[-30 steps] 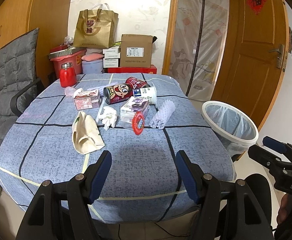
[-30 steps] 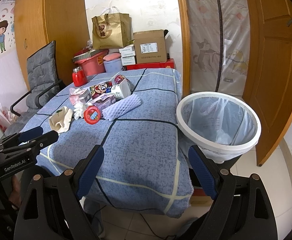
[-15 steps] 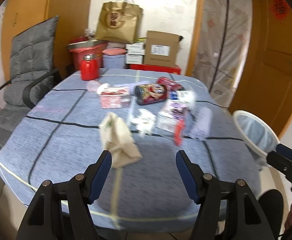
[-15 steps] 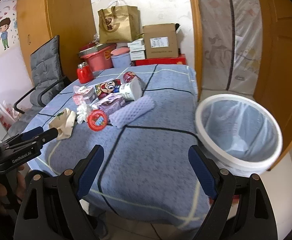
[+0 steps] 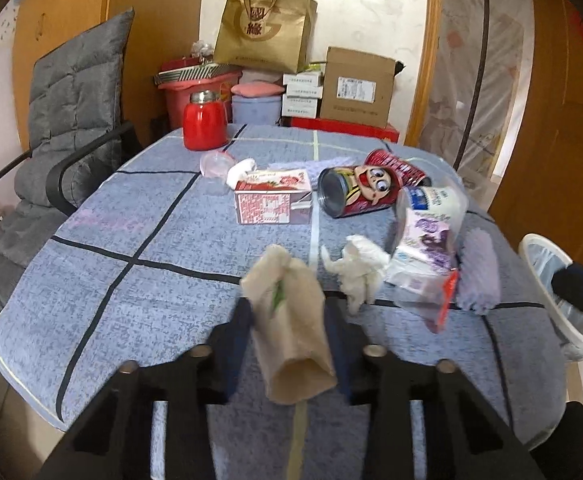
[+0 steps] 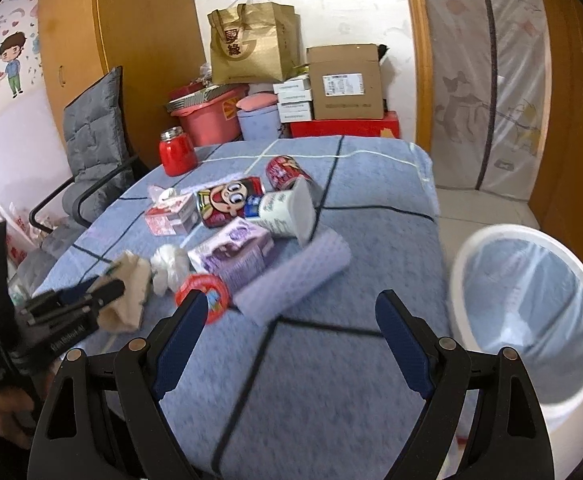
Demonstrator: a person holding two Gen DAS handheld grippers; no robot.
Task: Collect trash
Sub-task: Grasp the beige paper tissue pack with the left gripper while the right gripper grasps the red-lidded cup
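My left gripper [image 5: 291, 320] has closed around a beige paper bag [image 5: 291, 320] lying on the blue table [image 5: 131, 300]; its fingers [image 5: 233, 344] press both sides. In the right wrist view the left gripper [image 6: 91, 300] sits on the bag [image 6: 131, 296]. My right gripper [image 6: 291, 324] is open and empty above the table's near edge, a red round lid [image 6: 203, 294] just beyond its left finger. Other trash lies mid-table: a crumpled tissue [image 5: 357, 266], a purple carton [image 6: 231, 256], a cartoon can [image 5: 355, 194], a white cup [image 6: 287, 212], a red-white carton [image 5: 271, 202].
A white bin with a clear liner [image 6: 531, 312] stands on the floor right of the table. A lavender cloth [image 6: 295, 276] lies near the lid. A red jar [image 5: 205, 120] stands at the far table edge. A grey chair [image 5: 67, 132] is at left; boxes and a gold bag [image 5: 263, 28] behind.
My left gripper moved forward over the table and closed its fingers around the beige paper bag. My right gripper shifted left toward the table, still open.
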